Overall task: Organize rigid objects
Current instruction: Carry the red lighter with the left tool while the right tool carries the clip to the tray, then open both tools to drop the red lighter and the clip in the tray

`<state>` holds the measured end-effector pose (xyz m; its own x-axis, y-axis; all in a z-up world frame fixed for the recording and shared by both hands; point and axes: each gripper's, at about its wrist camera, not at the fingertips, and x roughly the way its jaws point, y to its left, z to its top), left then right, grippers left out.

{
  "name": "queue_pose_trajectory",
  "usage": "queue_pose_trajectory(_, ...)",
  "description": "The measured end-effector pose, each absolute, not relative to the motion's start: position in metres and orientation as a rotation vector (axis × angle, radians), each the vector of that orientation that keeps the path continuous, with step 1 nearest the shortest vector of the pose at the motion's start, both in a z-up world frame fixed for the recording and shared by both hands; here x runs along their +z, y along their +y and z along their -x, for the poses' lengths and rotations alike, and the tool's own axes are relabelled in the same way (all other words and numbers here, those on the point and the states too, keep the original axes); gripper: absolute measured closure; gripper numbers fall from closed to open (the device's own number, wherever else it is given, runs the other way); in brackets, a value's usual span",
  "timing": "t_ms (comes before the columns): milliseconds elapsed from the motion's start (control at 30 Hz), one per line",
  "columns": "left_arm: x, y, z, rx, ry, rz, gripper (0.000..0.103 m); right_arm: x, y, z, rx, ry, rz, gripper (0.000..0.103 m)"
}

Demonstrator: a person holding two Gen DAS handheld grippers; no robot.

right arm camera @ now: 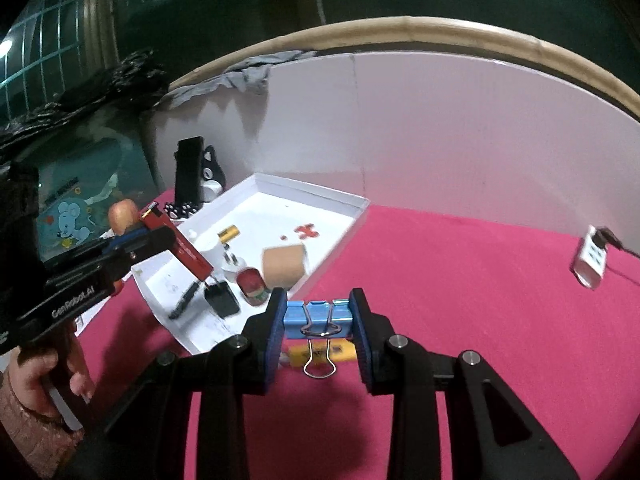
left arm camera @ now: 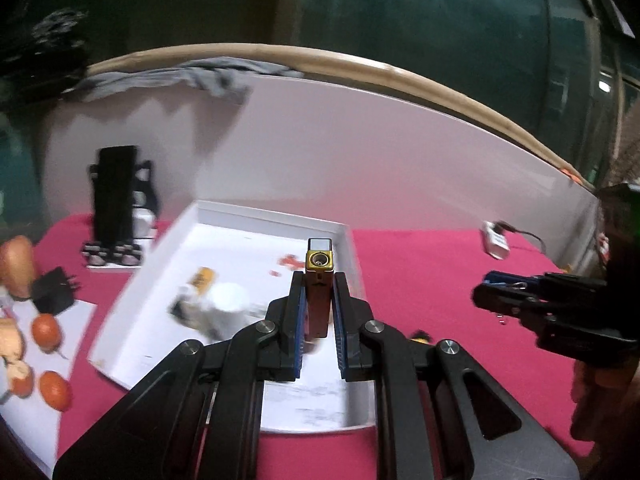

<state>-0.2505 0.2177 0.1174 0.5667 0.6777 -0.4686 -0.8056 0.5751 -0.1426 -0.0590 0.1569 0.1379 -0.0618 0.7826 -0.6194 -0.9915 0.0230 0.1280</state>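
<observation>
While over the white tray (left arm camera: 352,248), left gripper (left arm camera: 318,312) jaws clamped on red lighter (left arm camera: 318,300), right gripper (right arm camera: 318,320) on blue binder clip (right arm camera: 318,318).

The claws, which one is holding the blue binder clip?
The right claw holds the blue binder clip, above the red cloth. The left claw grips a red lighter over the white tray.

My own fingers hide the lower part of the lighter (left arm camera: 318,292). The things in the white tray (left arm camera: 280,216) smear together with blur. In my right claw's view the clip (right arm camera: 318,317) covers most of a yellow thing (right arm camera: 324,354) below.
</observation>
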Motion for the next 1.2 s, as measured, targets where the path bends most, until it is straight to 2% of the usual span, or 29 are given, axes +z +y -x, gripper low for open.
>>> queue_pose_trajectory(333, 0.107, 0.280, 0.283, 0.985, 0.396, 0.436, 0.091, 0.135, 0.226, 0.099, 1.565, 0.639, 0.476, 0.072)
queue_pose_trajectory(633, 0.097, 0.311, 0.271, 0.999, 0.428, 0.438, 0.091, 0.114, 0.283, 0.120, 1.524, 0.672, 0.505, 0.072)
queue_pose_trajectory(1200, 0.082, 0.342, 0.253, 1.004, 0.452, 0.488, 0.091, 0.083, 0.304, 0.132, 1.505, 0.708, 0.563, 0.071)
